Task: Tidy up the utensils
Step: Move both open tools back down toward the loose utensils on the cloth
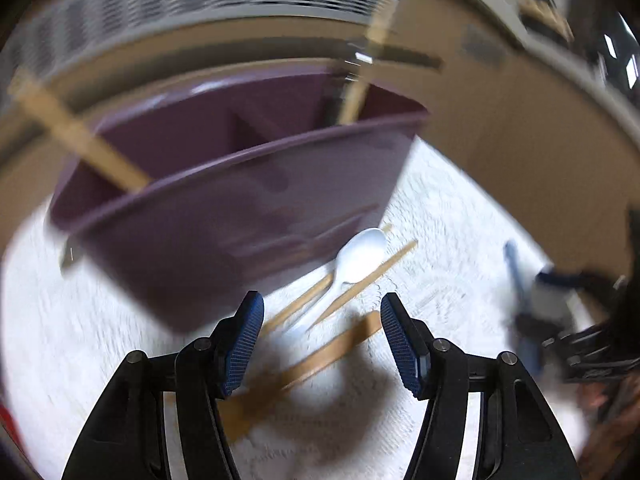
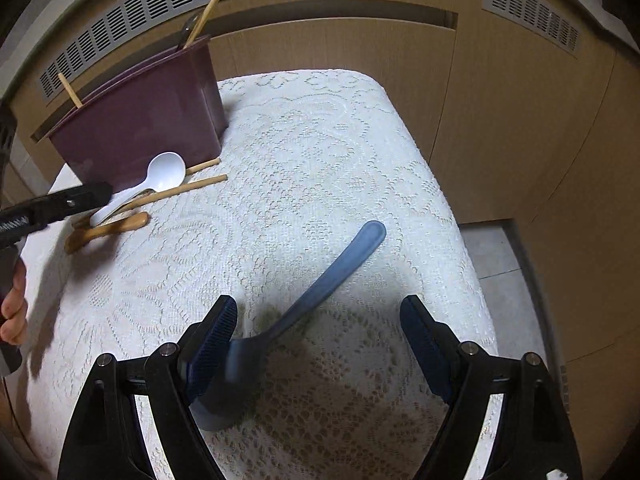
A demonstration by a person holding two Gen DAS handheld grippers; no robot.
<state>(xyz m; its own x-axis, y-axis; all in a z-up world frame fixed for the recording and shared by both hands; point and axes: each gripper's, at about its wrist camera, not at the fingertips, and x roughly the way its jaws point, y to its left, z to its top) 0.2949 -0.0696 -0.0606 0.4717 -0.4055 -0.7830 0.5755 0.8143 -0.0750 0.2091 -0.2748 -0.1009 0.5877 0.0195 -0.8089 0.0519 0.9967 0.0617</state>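
Observation:
A purple utensil holder [image 1: 224, 216] stands on the white lace tablecloth [image 1: 440, 240], with wooden sticks [image 1: 80, 140] in its compartments. It also shows in the right wrist view [image 2: 140, 124]. My left gripper [image 1: 320, 340] is open above a white spoon [image 1: 356, 260], chopsticks [image 1: 368, 276] and a wooden utensil [image 1: 320, 360] lying before the holder. My right gripper [image 2: 316, 340] is open over a blue spoon [image 2: 332, 268] on the cloth; the spoon's bowl lies against the left finger [image 2: 212, 344]. The white spoon [image 2: 160, 176] and chopsticks [image 2: 188, 188] show at left.
Wooden cabinet panels [image 2: 500, 120] and a vent grille [image 2: 160, 0] lie behind the table. The table's right edge [image 2: 460, 220] drops to a tiled floor [image 2: 500, 264]. The left gripper's body [image 2: 52, 208] and a hand [image 2: 12, 312] are at left.

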